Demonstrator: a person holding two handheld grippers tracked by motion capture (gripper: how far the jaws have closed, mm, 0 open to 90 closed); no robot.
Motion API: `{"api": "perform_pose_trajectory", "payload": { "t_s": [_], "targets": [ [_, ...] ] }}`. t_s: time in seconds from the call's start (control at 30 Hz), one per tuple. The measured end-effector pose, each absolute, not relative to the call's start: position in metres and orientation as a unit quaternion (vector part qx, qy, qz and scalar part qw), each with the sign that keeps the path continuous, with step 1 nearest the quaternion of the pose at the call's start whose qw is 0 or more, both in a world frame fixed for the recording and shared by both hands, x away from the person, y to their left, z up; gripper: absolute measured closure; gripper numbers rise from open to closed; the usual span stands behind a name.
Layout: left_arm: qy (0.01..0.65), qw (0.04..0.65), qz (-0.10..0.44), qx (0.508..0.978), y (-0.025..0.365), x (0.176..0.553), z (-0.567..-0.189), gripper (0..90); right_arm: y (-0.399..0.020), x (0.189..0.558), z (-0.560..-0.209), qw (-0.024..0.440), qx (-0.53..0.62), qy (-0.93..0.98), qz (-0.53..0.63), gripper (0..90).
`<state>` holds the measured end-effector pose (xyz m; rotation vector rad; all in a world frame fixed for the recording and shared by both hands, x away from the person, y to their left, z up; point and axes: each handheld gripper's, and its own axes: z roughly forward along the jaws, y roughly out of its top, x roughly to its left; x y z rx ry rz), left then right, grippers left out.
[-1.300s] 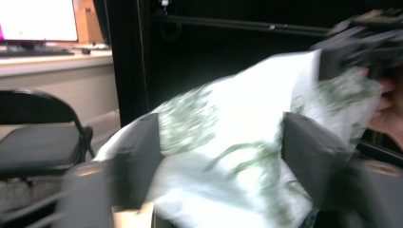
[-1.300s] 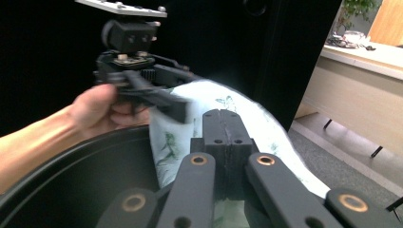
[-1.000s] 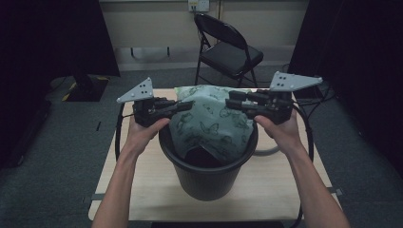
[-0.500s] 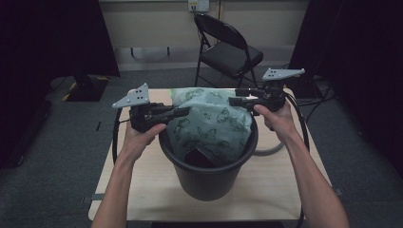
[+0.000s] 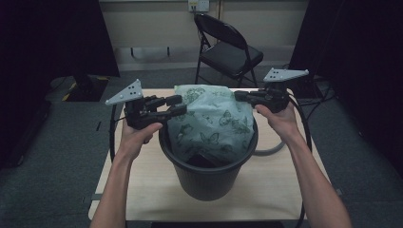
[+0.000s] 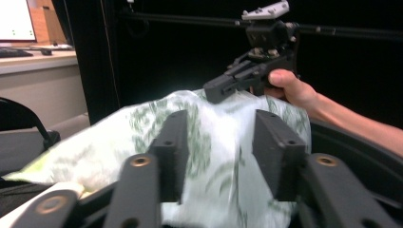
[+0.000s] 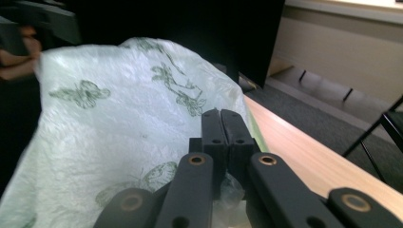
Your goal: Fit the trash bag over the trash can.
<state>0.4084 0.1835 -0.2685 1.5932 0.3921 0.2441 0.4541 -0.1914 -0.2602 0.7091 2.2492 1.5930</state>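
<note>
On the table (image 5: 142,190), the right gripper (image 5: 240,96) clamps the bag (image 5: 214,123) edge; the left gripper (image 5: 177,105), just opening, straddles it

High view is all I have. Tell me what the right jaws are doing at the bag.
Observer: The right gripper has just closed. Its jaws meet, with film of the bag bunched at their base, so it looks pinched.
Operator: Now report the left one.
Observer: The left gripper has just been opening. Its jaws stand apart with the bag between them, and the pads are not pressing it.
</note>
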Motion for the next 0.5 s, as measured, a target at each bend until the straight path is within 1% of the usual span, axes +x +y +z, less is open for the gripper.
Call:
{"api": "perform_pose_trajectory", "payload": {
  "t_s": [0.2,0.37,0.5],
  "targets": [
    [0.174,0.676,0.119,0.706,0.177,0.410,-0.253,44.5,-0.183,0.433,-0.233,0.160,0.206,0.769,0.583,90.0],
    [0.173,0.683,0.127,0.698,0.170,0.411,-0.240,34.7,-0.163,0.413,-0.213,0.157,0.166,0.762,0.606,90.0],
    [0.164,0.677,0.122,0.707,0.164,0.414,-0.238,28.6,-0.145,0.403,-0.204,0.154,0.139,0.755,0.622,90.0]
  ]
}}
